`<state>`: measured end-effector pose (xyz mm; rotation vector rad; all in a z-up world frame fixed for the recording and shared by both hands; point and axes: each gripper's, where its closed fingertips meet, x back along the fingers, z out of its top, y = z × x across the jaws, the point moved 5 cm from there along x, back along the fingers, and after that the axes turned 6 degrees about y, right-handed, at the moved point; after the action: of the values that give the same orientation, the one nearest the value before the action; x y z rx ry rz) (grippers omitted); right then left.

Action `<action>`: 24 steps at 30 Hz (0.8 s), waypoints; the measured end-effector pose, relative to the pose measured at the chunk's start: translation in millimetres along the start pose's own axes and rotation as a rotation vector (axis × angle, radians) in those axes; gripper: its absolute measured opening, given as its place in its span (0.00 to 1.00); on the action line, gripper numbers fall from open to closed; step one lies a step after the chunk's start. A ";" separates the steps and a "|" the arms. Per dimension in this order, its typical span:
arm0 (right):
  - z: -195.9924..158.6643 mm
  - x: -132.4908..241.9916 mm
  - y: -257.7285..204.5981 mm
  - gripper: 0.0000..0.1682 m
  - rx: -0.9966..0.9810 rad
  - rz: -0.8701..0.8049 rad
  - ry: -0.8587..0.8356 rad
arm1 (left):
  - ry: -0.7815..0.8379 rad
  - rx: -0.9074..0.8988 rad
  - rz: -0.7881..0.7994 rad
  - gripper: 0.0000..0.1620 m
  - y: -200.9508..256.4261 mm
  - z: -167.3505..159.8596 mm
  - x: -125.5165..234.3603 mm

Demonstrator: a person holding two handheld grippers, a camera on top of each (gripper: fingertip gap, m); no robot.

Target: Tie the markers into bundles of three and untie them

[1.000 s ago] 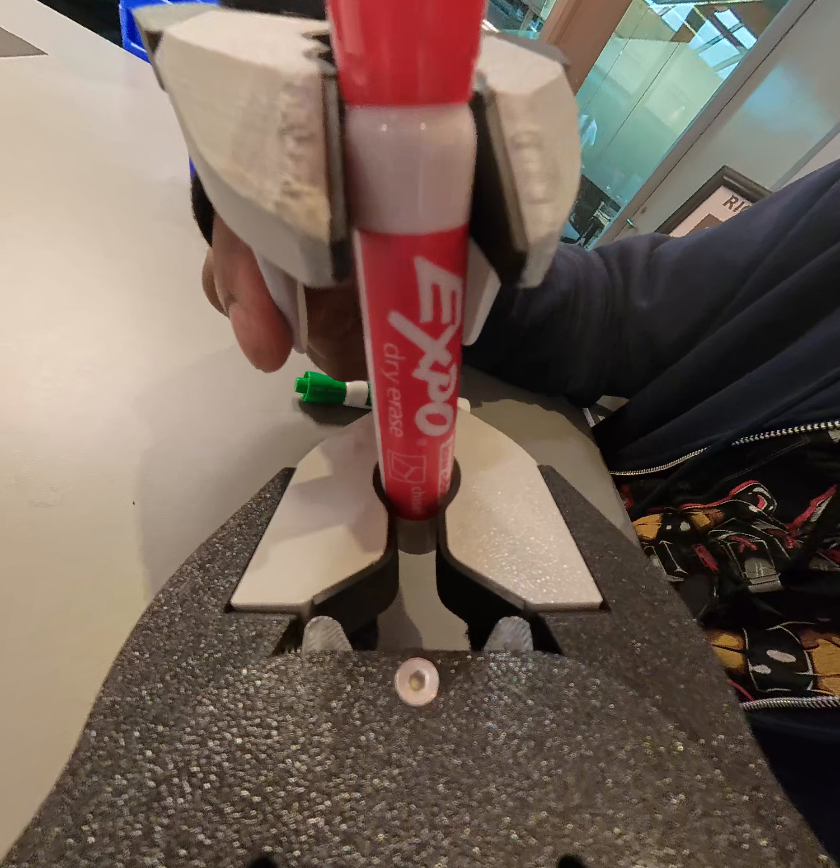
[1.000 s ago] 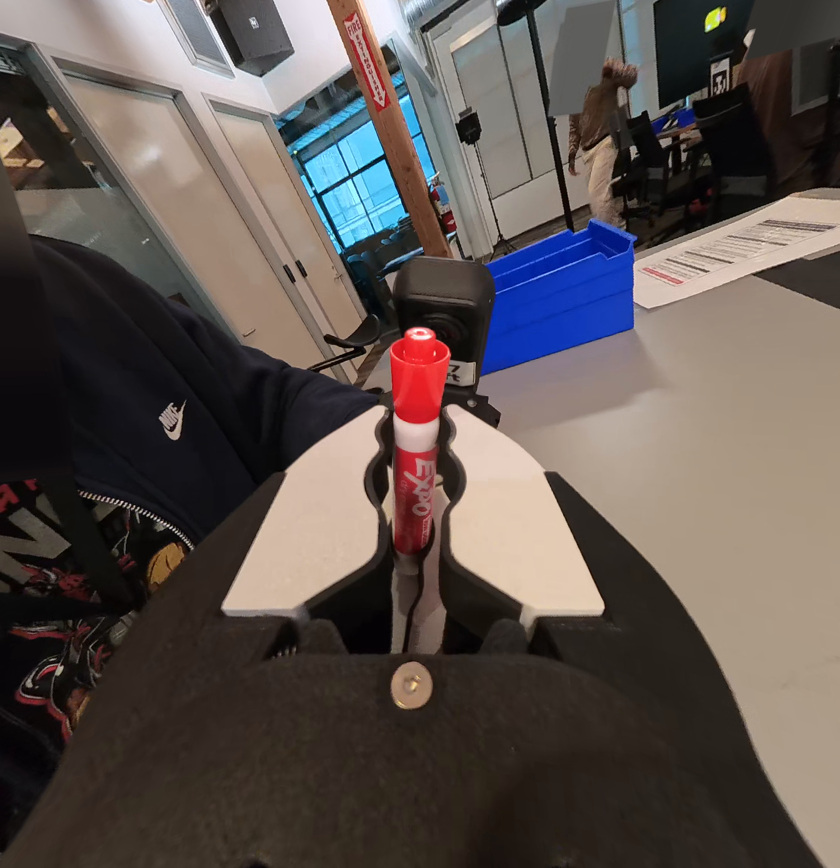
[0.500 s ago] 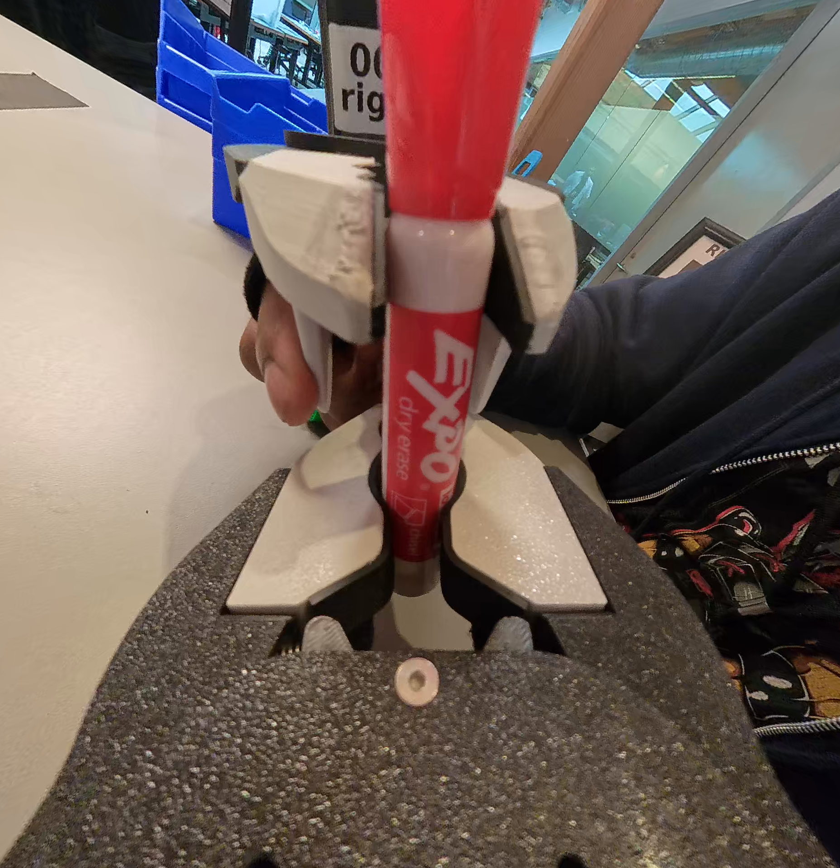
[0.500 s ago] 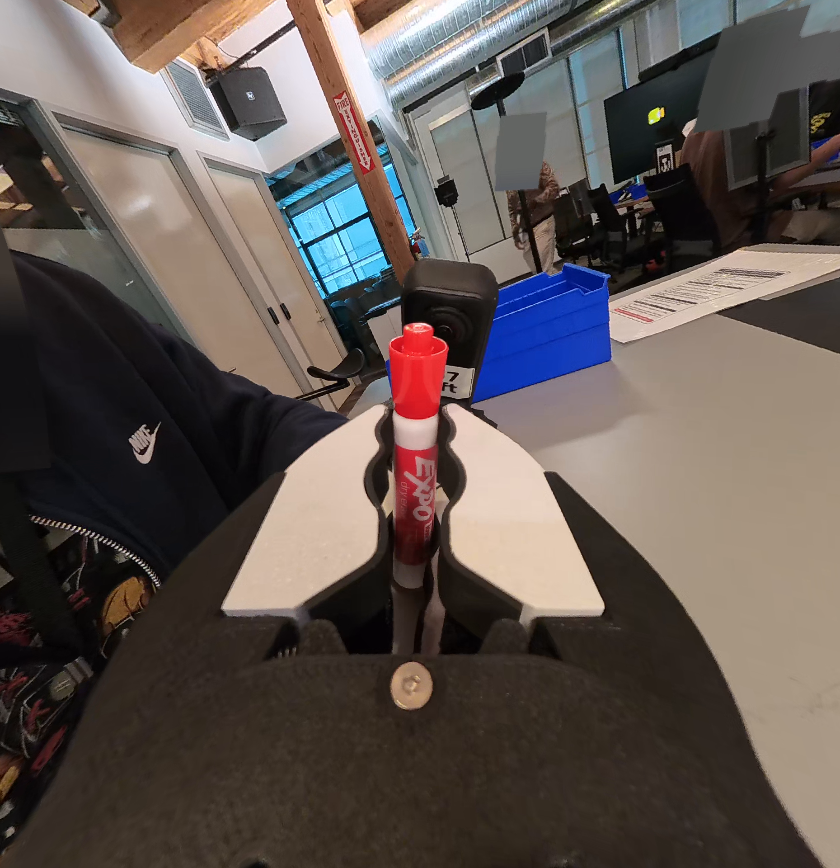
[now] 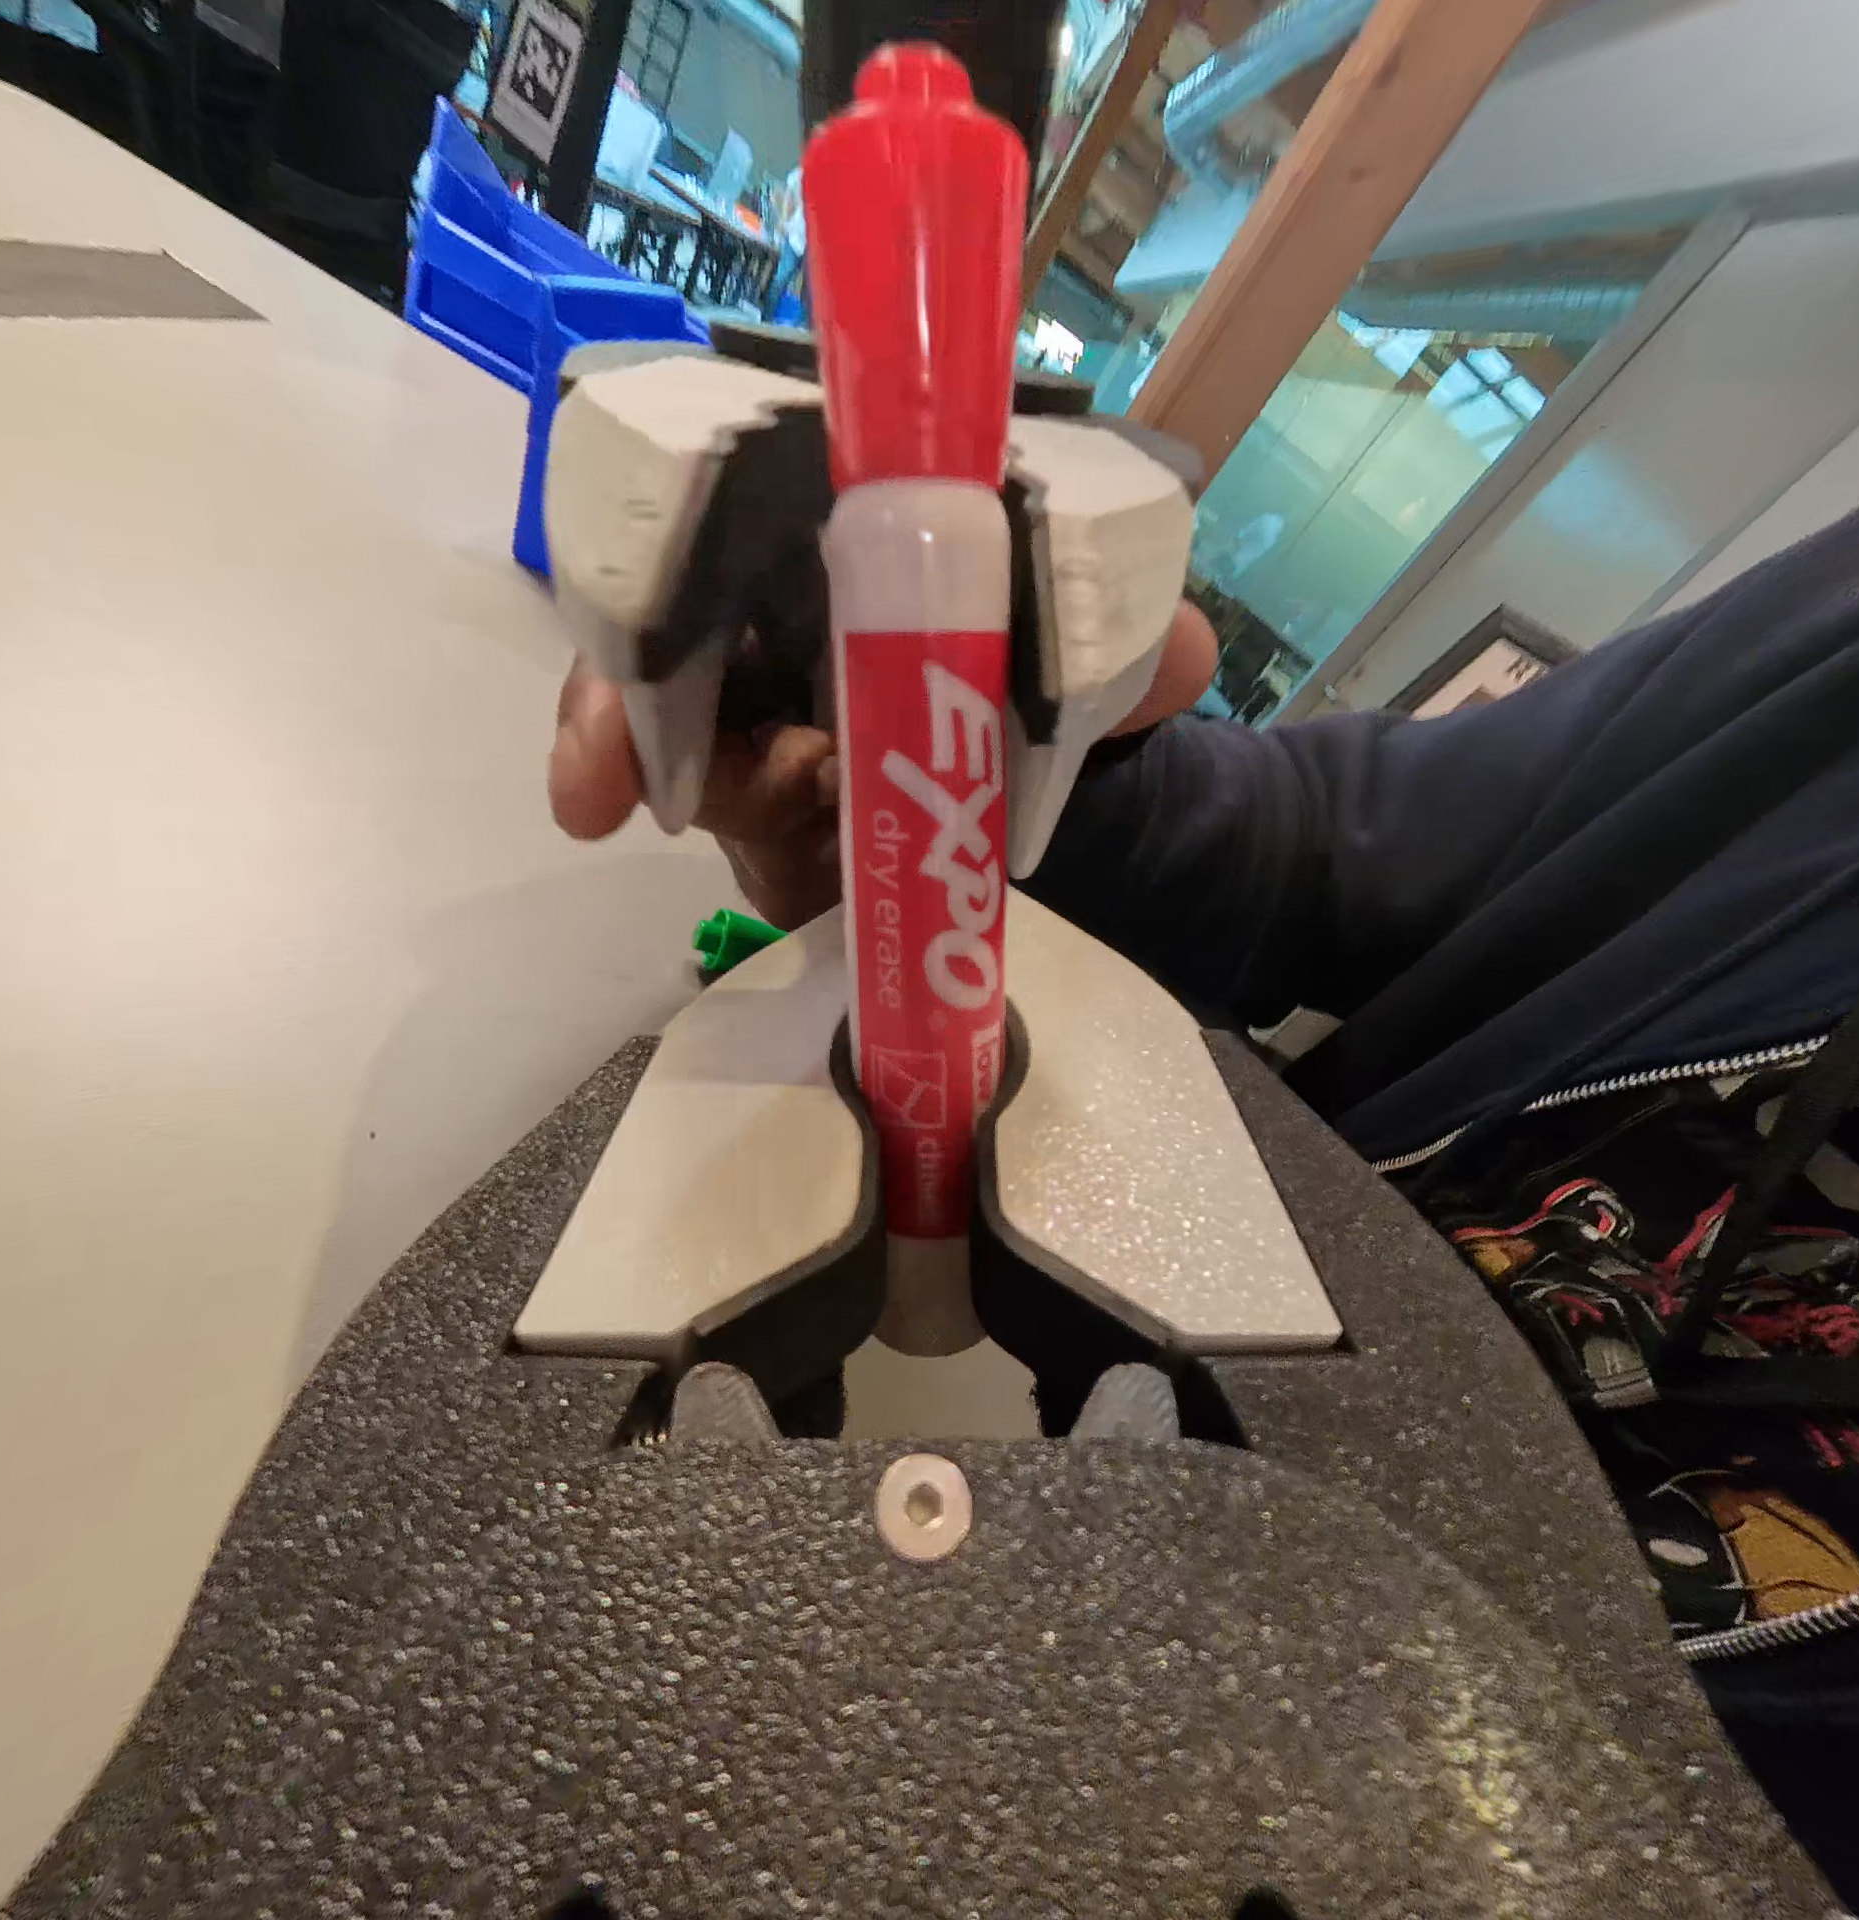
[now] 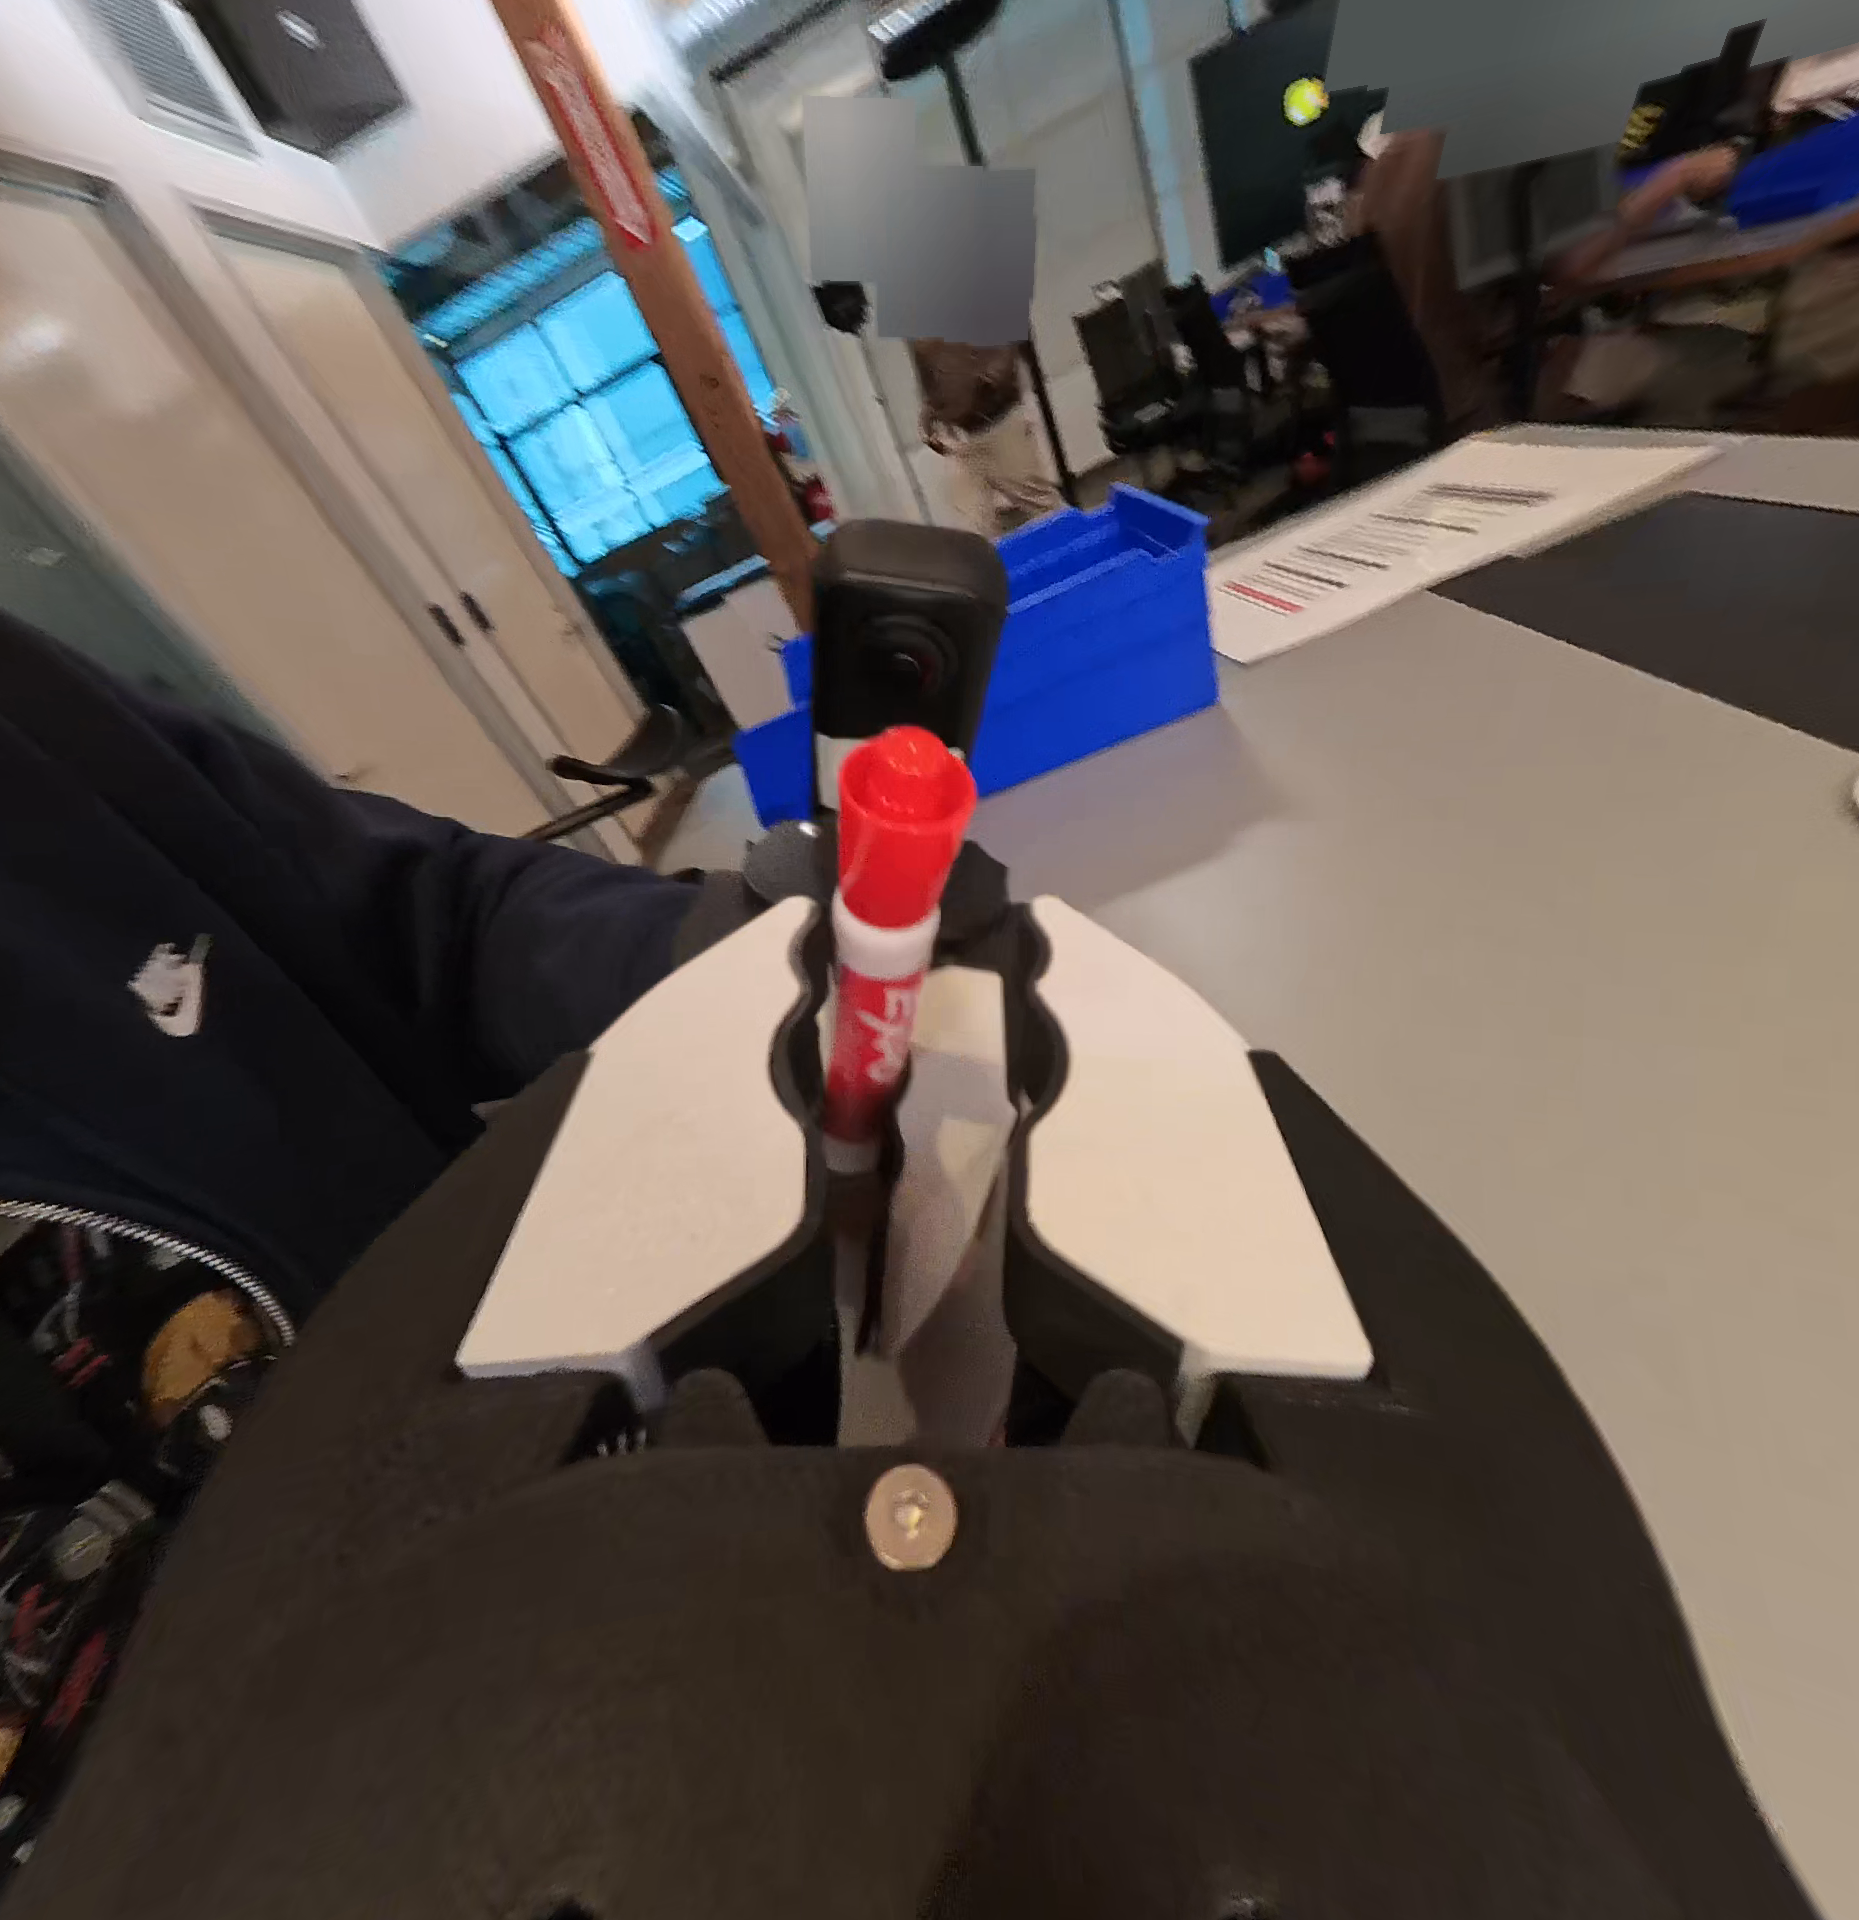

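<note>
Red marker (image 5: 923,727): stands up along the middle of the left wrist view, red cap on top, its lower barrel sunk in the notch between the near fingers.
Left tongs (image 5: 925,1081): closed on the red marker's lower barrel; both pale fingers press its sides and the butt end shows in the gap behind them.
Right tongs (image 5: 873,540): seen from the front in the left wrist view, up by the band where cap meets barrel; the fingers stand apart with a dark gap on the left side of the marker.
Right tongs, own view (image 6: 914,1039): the jaws are parted; the red marker (image 6: 883,966) leans against the left finger, and daylight shows between it and the right finger. Motion blur makes it hard to say whether that left finger truly touches.
Hand (image 5: 696,748): wrapped around the right tongs' handle, behind the marker, with a dark sleeve (image 5: 1424,883) running off to the right.
Green marker (image 5: 733,932): lies on the table (image 5: 229,727) just beyond the left tongs' left finger; only its capped end shows.
Blue bins (image 6: 1091,634): at the far edge of the table, behind the left tongs' black camera (image 6: 904,644).
Printed sheet (image 6: 1424,530): flat on the table to the right of the bins.
</note>
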<state>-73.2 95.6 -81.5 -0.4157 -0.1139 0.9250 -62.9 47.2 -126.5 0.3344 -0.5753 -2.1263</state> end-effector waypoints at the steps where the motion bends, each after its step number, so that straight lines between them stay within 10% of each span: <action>1: 1.0 2.6 4.0 0.25 0.006 -0.049 -0.028 | 0.027 0.006 0.000 0.08 -1.6 3.0 3.0; 10: -6.2 58.4 -22.2 0.19 0.087 -0.287 -0.080 | 0.211 0.035 -0.044 0.08 4.7 13.2 23.7; 24: -140.8 89.3 -152.5 0.27 0.187 0.020 -0.731 | 0.115 0.115 -0.141 0.08 21.4 -1.7 18.0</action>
<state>133.3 43.7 -157.3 0.1113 -0.6844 1.0617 -57.7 21.2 -117.4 0.5729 -0.6241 -2.1957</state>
